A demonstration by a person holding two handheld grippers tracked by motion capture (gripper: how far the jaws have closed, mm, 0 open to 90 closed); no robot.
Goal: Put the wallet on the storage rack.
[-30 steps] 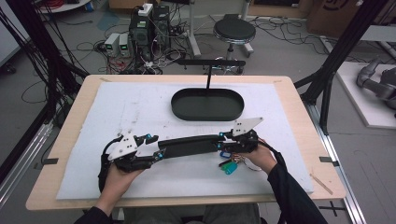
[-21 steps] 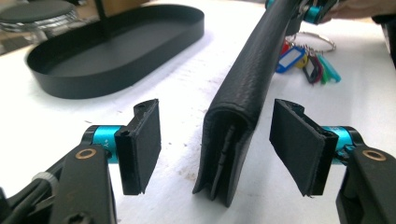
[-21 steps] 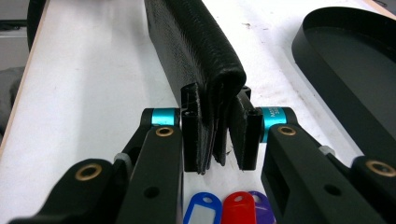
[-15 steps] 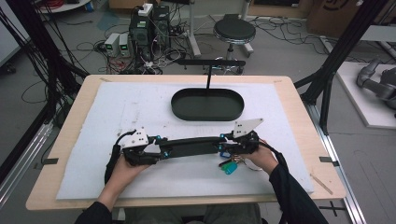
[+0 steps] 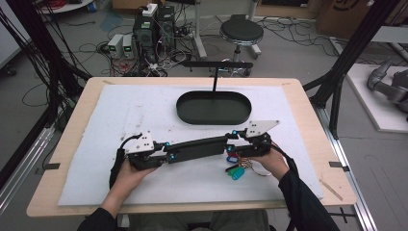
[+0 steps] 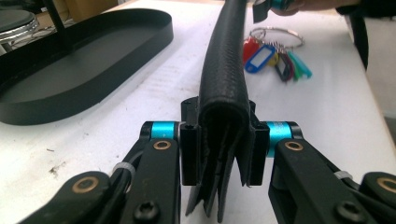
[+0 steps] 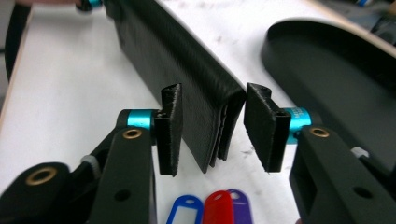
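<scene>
Pinched flat between the left gripper's (image 6: 218,140) two black jaws is one end of a long black leather wallet-like case (image 5: 197,148), its folded spine up and its layered edges hanging below the pads. At the case's other end the right gripper (image 7: 211,133) stands with its jaws apart; the case sits between them, resting against one pad with a clear gap to the other. In the high view the case runs lengthwise between the two grippers, over the white mat (image 5: 144,110) near the wooden table's (image 5: 312,125) front edge, a hand behind each gripper. Just beside the right gripper, toward the front edge, lies a metal ring of coloured plastic key tags (image 5: 237,169), blue, red and green among them. A black oval tray on a thin post (image 5: 213,107) stands toward the mat's far edge, well apart from the case.
</scene>
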